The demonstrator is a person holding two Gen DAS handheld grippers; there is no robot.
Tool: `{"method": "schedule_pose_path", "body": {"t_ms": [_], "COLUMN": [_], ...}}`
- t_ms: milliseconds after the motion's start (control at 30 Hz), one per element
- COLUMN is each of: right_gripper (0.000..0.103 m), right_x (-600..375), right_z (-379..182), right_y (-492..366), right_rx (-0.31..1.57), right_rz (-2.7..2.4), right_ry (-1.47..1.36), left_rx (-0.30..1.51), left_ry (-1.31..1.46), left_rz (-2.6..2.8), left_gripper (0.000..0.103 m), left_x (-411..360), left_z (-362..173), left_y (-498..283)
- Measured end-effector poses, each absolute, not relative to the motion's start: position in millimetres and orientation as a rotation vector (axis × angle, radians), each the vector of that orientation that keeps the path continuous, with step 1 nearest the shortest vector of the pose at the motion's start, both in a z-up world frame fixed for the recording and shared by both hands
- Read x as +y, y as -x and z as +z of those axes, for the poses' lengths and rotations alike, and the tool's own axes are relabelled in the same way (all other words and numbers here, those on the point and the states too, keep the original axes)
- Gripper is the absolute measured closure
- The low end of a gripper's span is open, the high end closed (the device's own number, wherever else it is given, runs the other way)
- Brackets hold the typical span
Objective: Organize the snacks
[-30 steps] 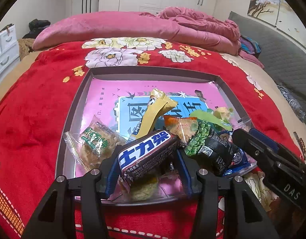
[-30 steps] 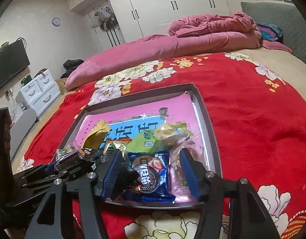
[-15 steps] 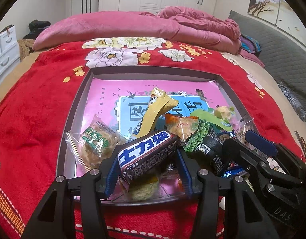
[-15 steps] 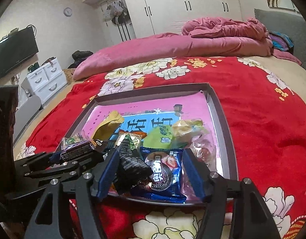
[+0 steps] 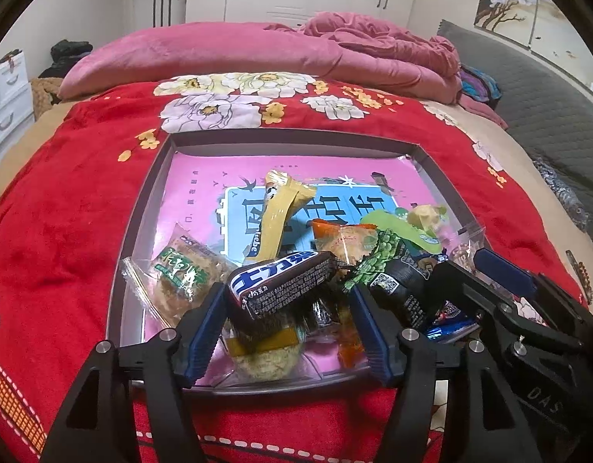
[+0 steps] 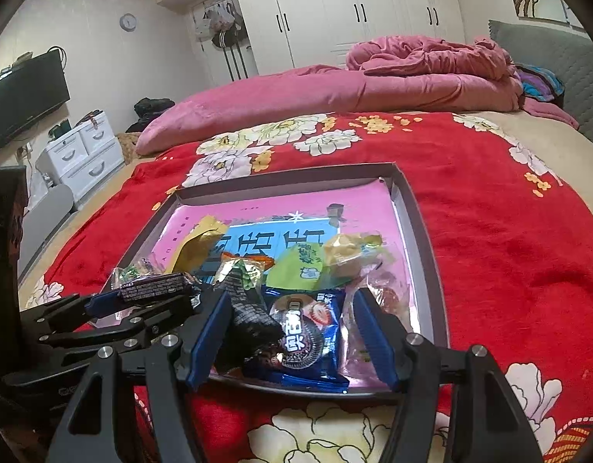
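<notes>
Resting in one tray (image 5: 136, 231), one chocolate bar (image 5: 283, 284) (tilted), two claws nearby.

Warm, even indoor light fills both views, with white glare on the glossy wardrobe doors (image 6: 335, 11) and on the snack wrappers (image 5: 281, 281). Shadows stay soft (no hard edges anywhere). Fisheye distortion bends the bed (image 6: 508, 231) outward, dark vignetting rings the corners, and detail blurs toward the edges.
</notes>
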State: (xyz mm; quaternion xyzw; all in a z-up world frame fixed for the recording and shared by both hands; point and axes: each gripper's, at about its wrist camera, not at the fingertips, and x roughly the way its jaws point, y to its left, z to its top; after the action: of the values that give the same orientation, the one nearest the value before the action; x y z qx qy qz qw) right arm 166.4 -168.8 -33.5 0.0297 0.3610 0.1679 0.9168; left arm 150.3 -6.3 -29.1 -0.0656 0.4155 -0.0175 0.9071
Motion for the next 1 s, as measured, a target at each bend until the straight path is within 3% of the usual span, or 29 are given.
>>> {"method": "schedule_pose_path", "body": {"t_ms": [267,367,533,733,867,1000], "right_gripper": [0.038,0.038,0.029,0.029,0.02,0.019], "right_x": [-177,-177,-178,-172,-173,-175], "right_z": [-30,-27,-16,-10,-1,3], "right_y": [-165,-163,-155,-147,-137,-129], "right_rx": [0.726,0.711,0.651,0.624,0.578,0.574], "right_rz": [0.311,0.301,0.29,0.29,0.29,0.297], "right_ry": [-0.057,-0.047,-0.023,0.023,0.025,0.024], "left_rx": [0.844,0.822,0.799,0.795,0.787,0.799], "left_ry": [0.15,0.147,0.154,0.163,0.171,0.182], "left_rz": [-0.043,-0.038,-0.035,-0.021,-0.017,-0.009], "left_gripper": [0.035,0.024,0.024,0.024,0.023,0.023], "left_x": [-3,-3,-1,0,2,4], "left_z": [-25,-21,-15,-12,-8,-6], "left_y": [-147,-144,-139,-133,-125,-116]}}
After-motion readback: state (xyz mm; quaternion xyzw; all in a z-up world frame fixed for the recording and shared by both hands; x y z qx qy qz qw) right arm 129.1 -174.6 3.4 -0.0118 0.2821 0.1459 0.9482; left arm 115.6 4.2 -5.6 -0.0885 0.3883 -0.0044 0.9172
